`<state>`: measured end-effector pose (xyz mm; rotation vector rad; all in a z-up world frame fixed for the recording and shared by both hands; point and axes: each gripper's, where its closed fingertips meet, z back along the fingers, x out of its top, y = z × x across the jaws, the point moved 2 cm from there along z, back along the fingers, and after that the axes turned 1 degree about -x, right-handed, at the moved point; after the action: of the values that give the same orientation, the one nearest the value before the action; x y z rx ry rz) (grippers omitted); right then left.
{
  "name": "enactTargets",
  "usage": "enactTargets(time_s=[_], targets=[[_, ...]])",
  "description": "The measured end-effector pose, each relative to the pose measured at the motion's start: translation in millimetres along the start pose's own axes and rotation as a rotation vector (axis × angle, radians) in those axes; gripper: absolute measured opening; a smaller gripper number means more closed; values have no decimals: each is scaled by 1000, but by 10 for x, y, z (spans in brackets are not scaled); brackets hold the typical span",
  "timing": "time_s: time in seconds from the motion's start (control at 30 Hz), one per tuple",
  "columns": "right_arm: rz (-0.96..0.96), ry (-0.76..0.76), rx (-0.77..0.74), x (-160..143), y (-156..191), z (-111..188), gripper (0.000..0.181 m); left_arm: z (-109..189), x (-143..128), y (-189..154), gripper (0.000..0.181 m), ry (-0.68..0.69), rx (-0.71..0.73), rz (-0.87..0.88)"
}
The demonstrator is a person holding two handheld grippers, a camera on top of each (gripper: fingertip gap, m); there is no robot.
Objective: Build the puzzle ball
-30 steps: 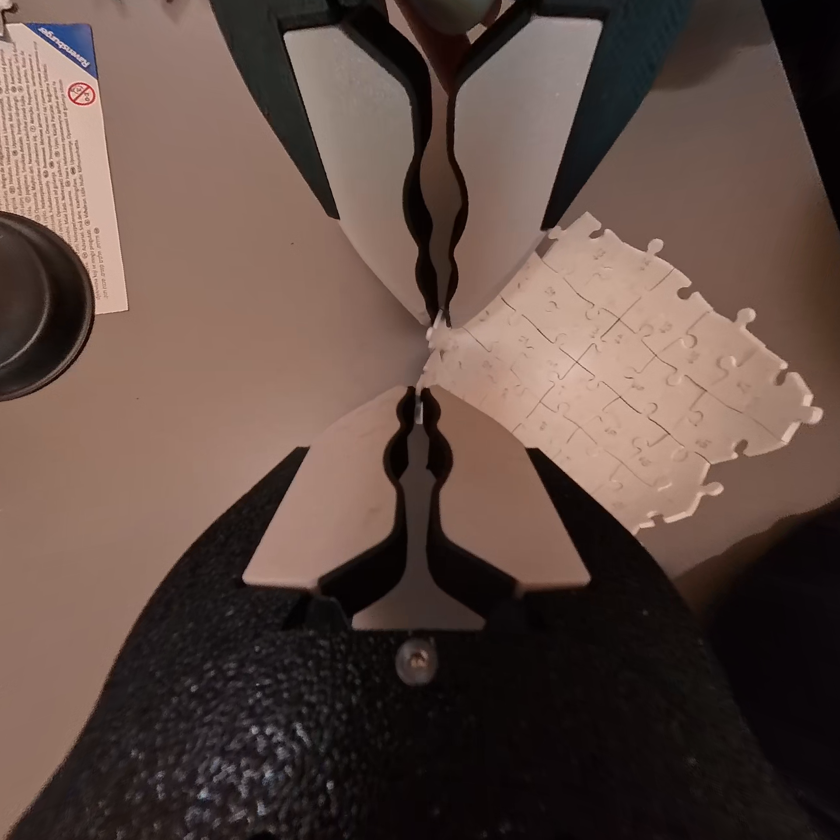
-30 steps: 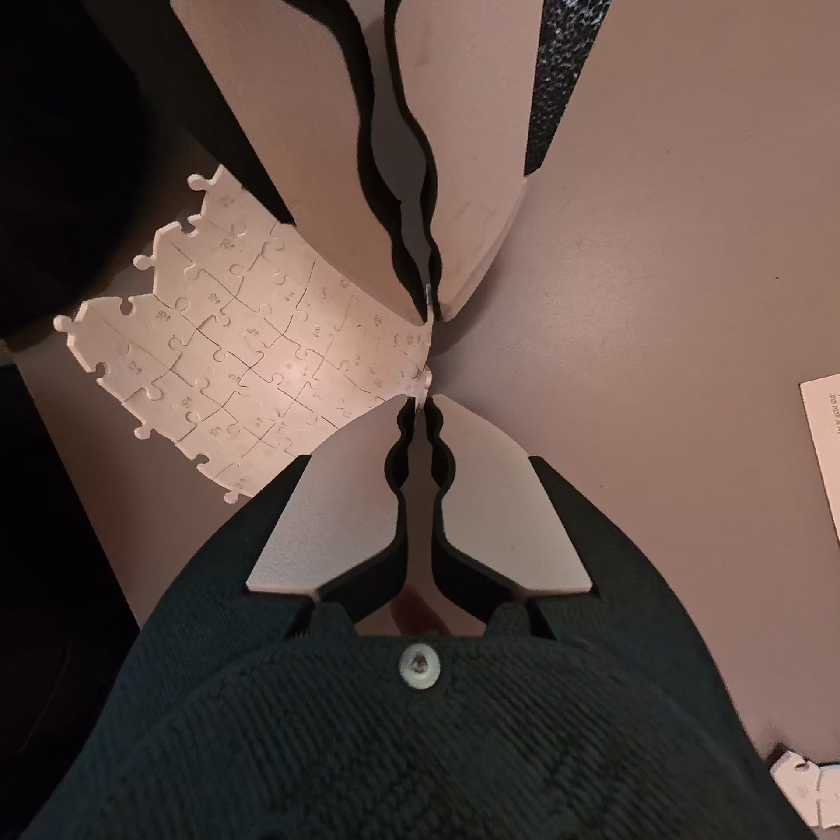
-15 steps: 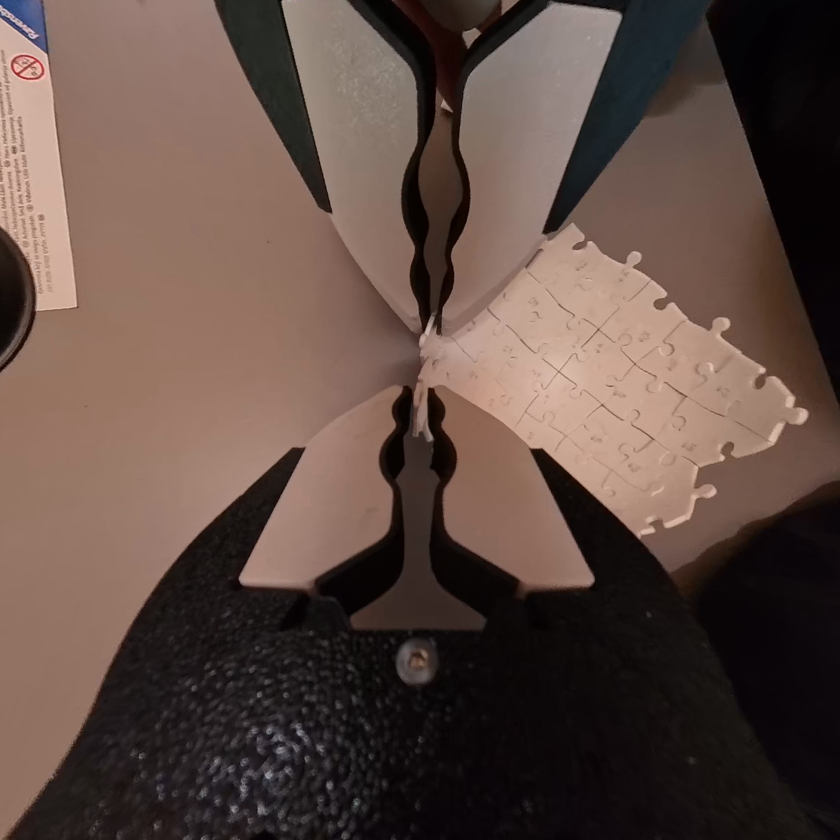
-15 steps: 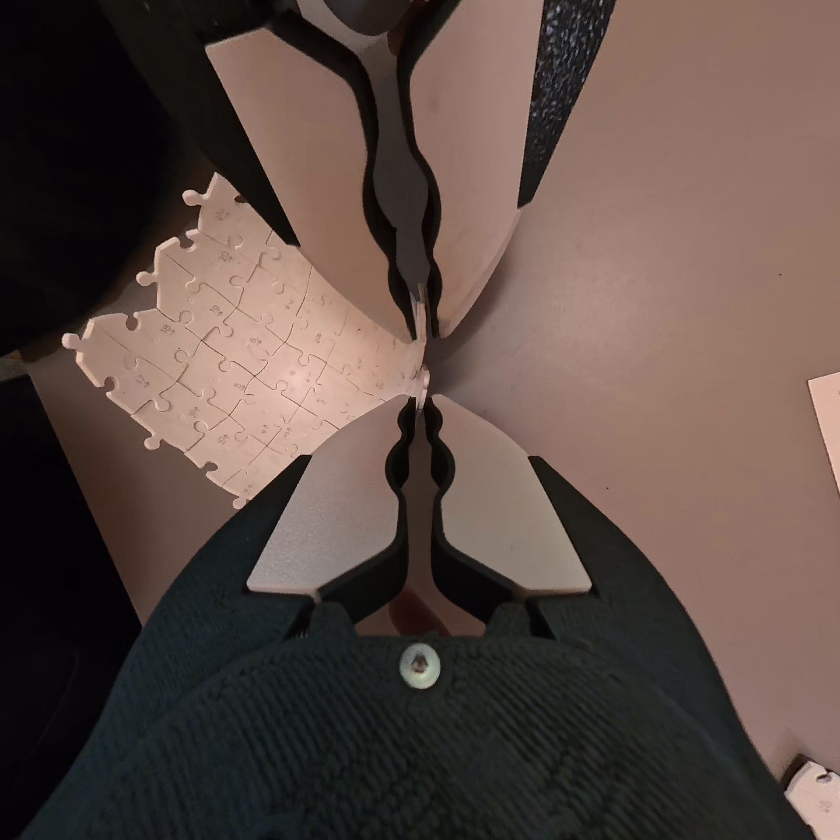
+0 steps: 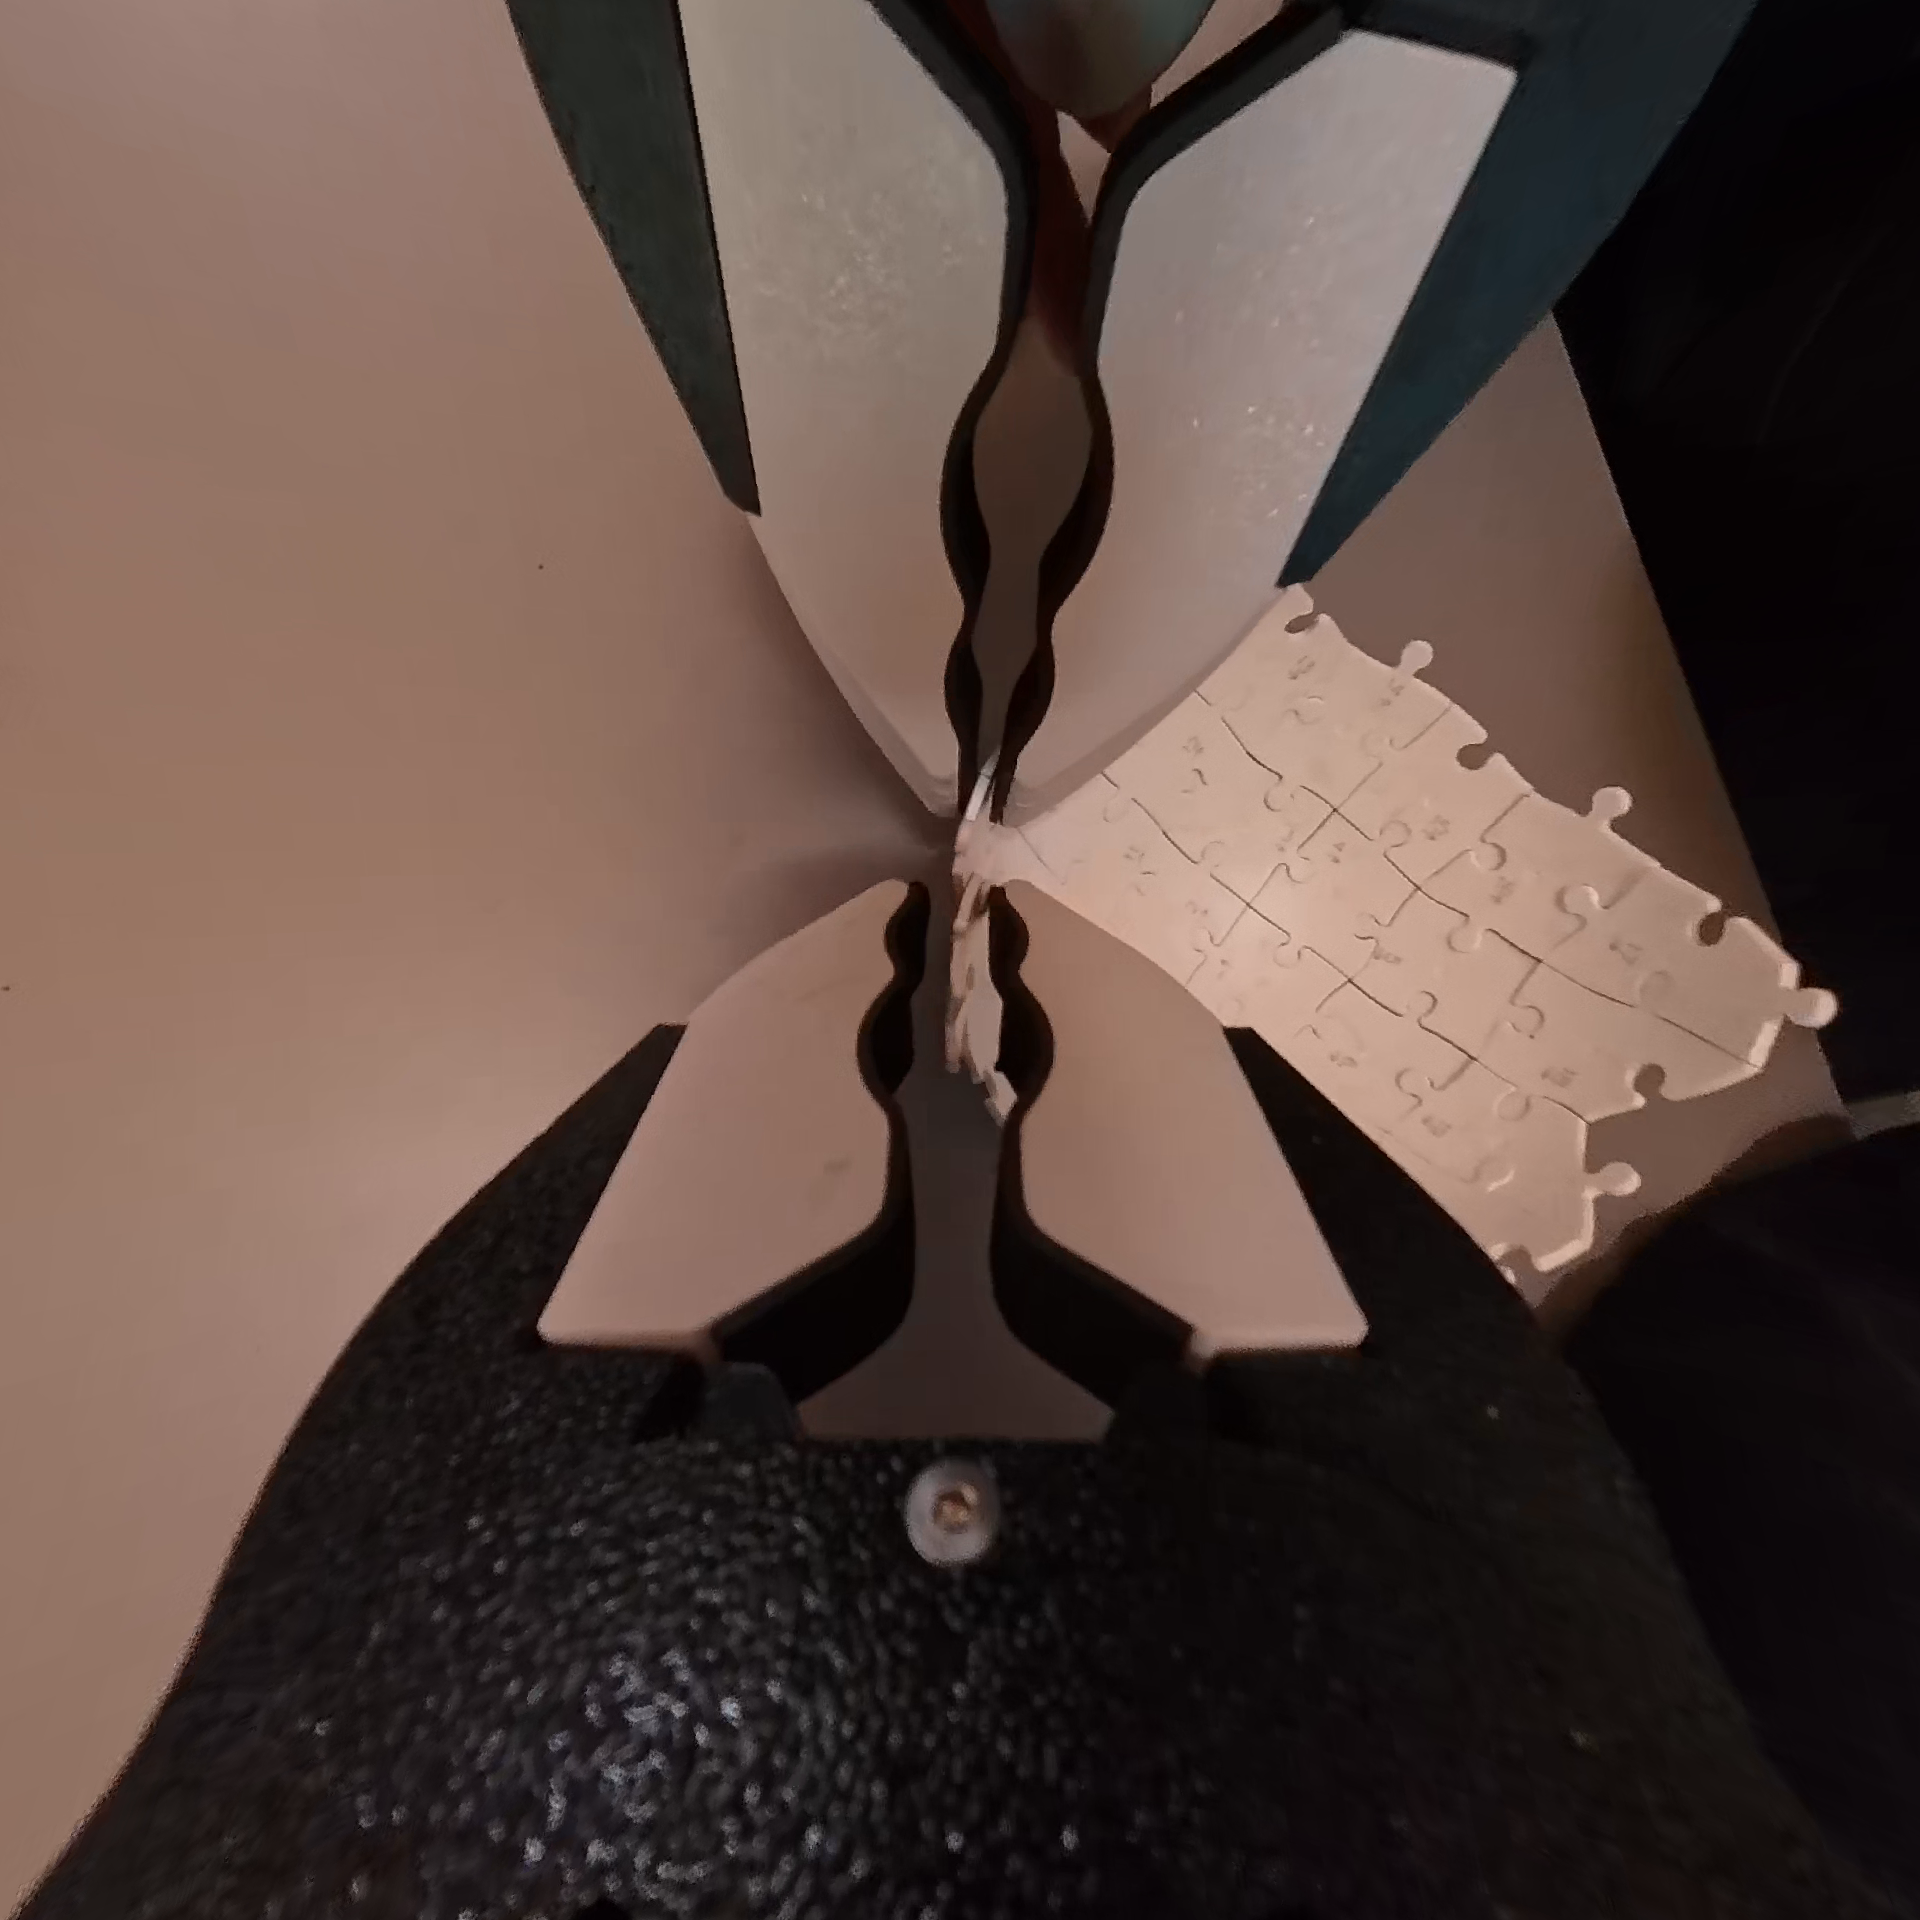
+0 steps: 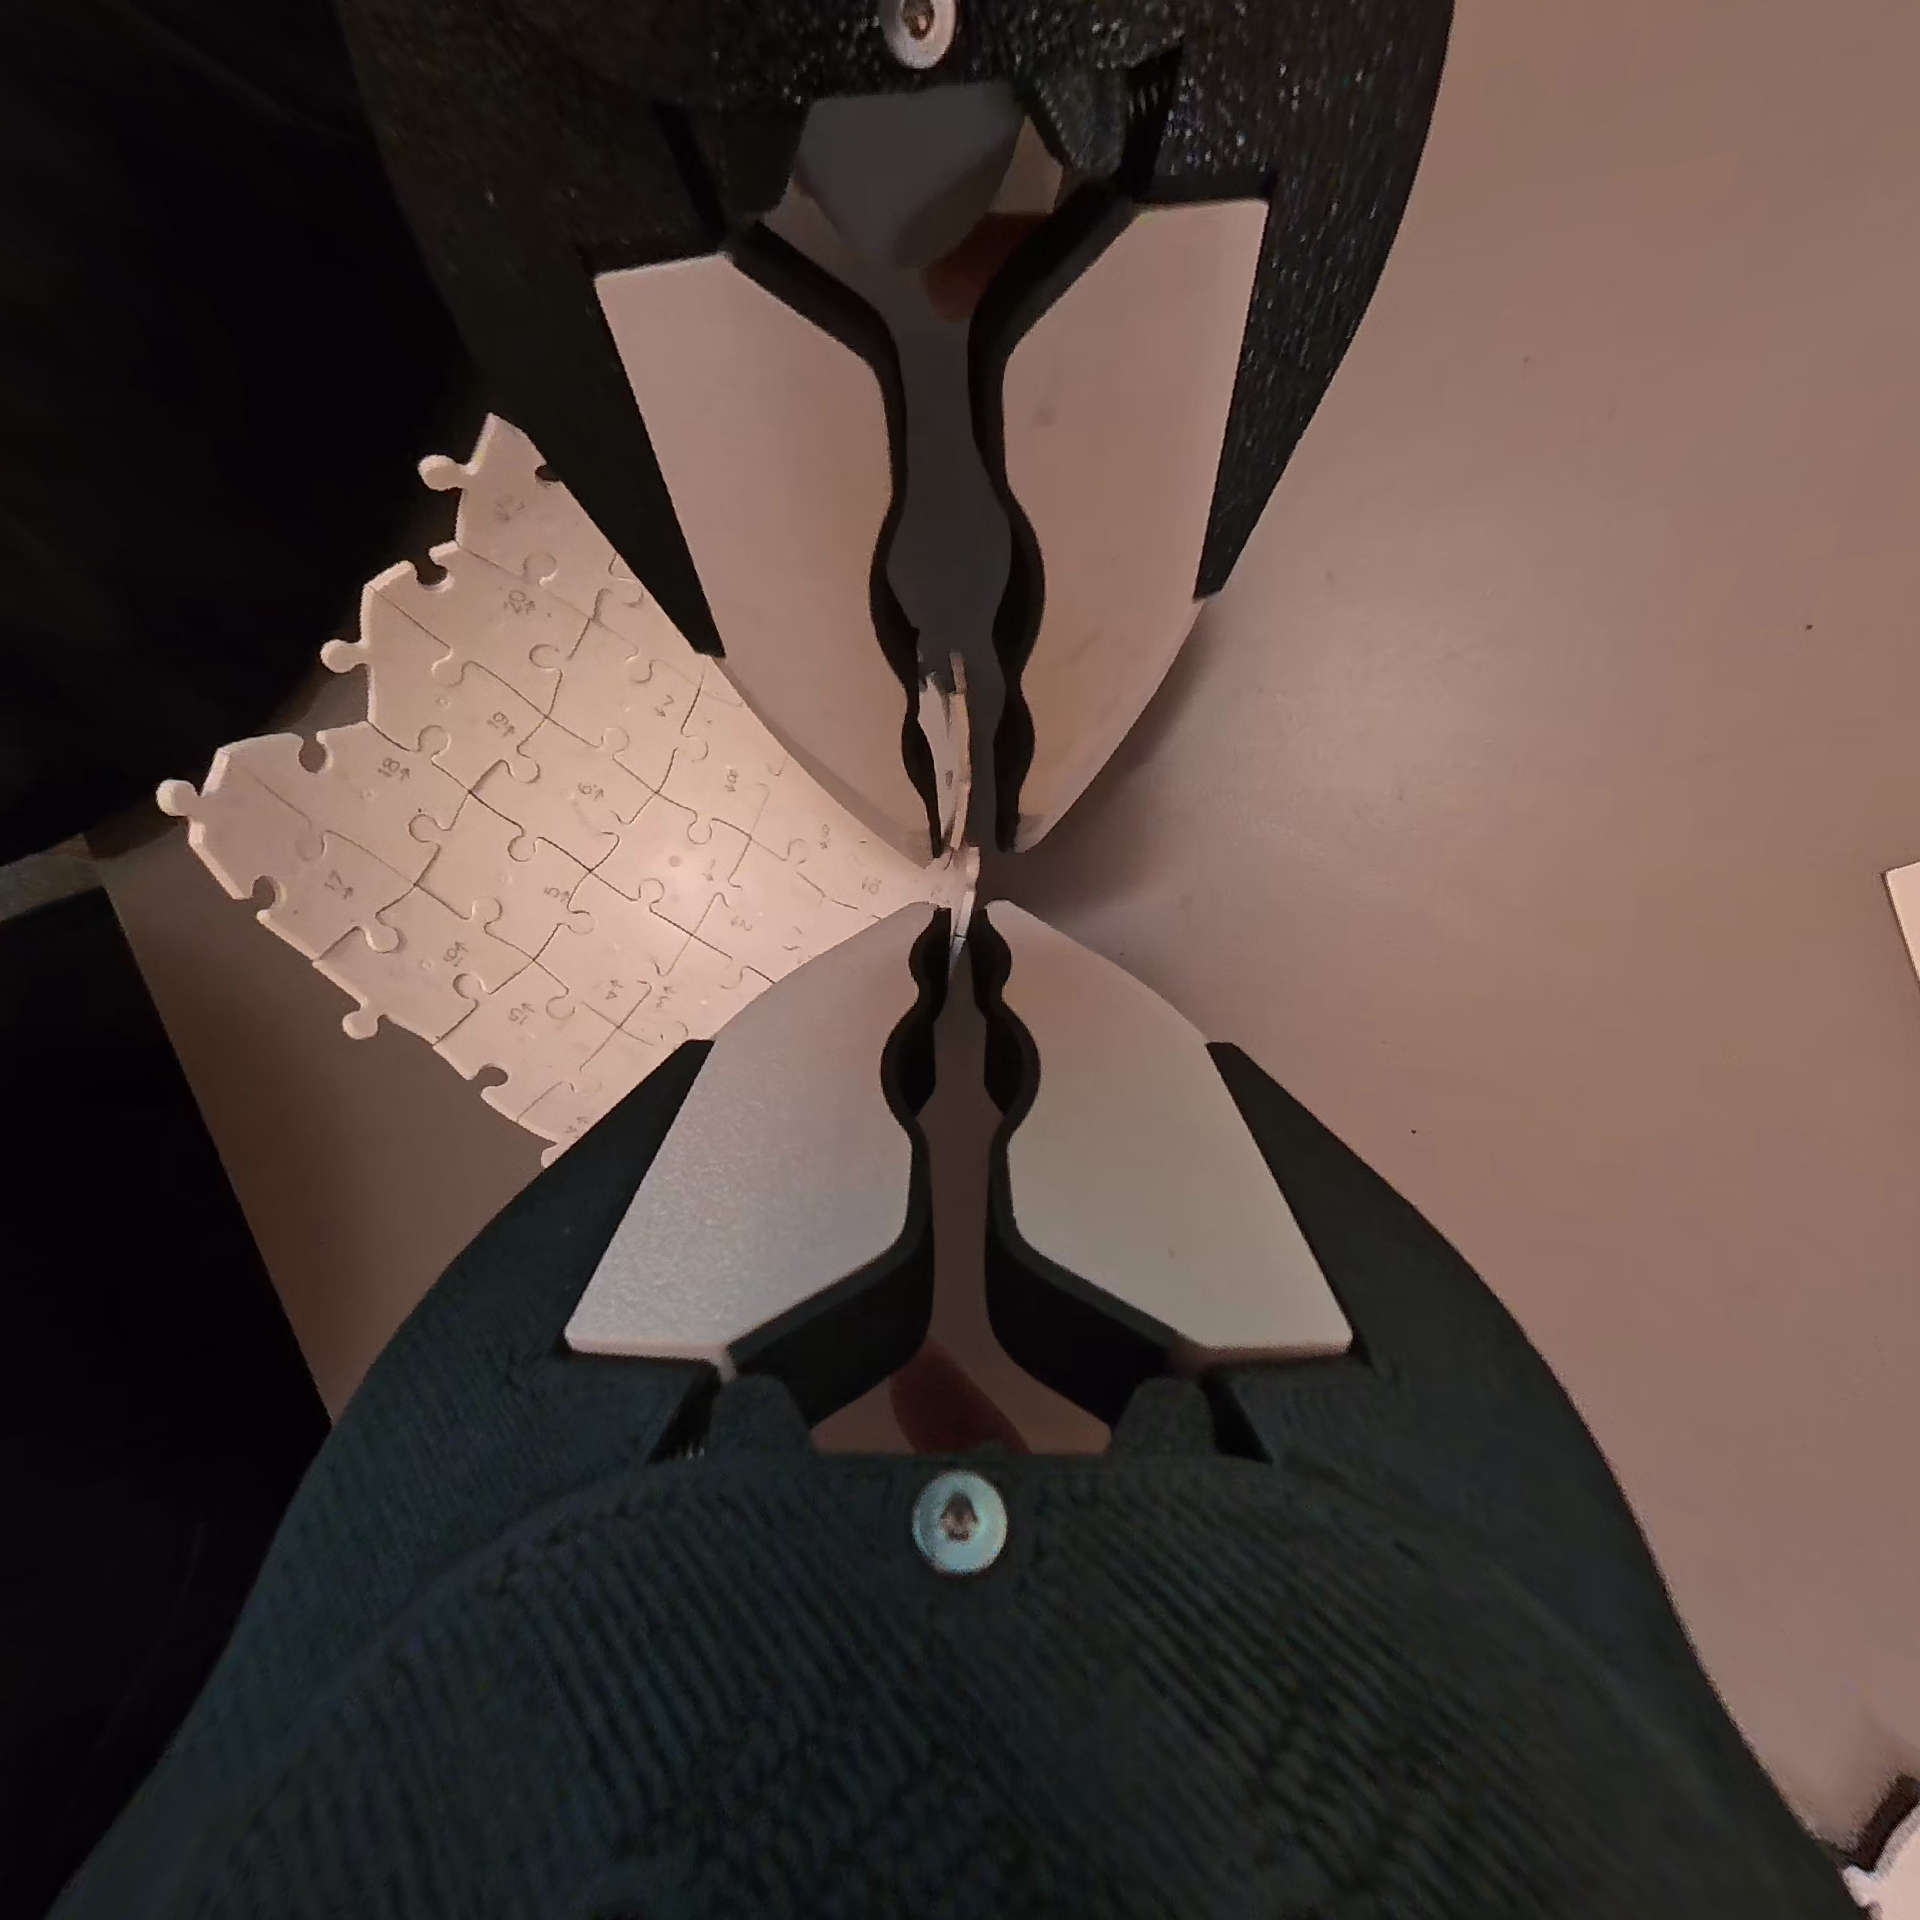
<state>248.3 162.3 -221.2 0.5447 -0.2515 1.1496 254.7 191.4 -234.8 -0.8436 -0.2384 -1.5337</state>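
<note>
A curved panel of joined white puzzle pieces (image 5: 1403,914) hangs above the tan table; it also shows in the right wrist view (image 6: 582,831). My two grippers meet tip to tip at its near corner. My right gripper (image 6: 961,914), dark green, is shut on the panel's edge; it enters the left wrist view from the top (image 5: 987,800). My left gripper (image 5: 956,904), black, holds a single white puzzle piece (image 5: 971,1008) edge-on between its narrow jaws, against the panel's corner. The piece shows between the left fingers in the right wrist view (image 6: 951,727).
The tan table (image 5: 364,623) lies under both grippers. Its edge runs just past the panel, with darkness beyond (image 6: 125,416). A white paper corner (image 6: 1910,914) and a loose white puzzle piece (image 6: 1886,1875) lie at the right in the right wrist view. Only a small space, under 4 cm, lies between the two pairs of fingers.
The single piece has slid deeper between my left fingers, whose jaws stand a little wider. The grippers have come closer together. The leaflet and black round object have left the left wrist view.
</note>
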Motion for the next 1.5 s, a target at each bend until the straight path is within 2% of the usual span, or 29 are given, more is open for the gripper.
enactTargets(time_s=[0.17,1.37,1.4,1.5], targets=[[-3,-6,-1,-8,-7,2,4,-4,-2,-10,5,-6,-14,-5],[-19,-61,-50,7,-86,38,4,19,25,75,3,-90,-17,46],[-16,-59,-49,5,-82,38,4,20,19,72,3,-91,-18,46],[-16,-49,-53,-9,-84,32,4,77,12,58,21,-108,-14,43]])
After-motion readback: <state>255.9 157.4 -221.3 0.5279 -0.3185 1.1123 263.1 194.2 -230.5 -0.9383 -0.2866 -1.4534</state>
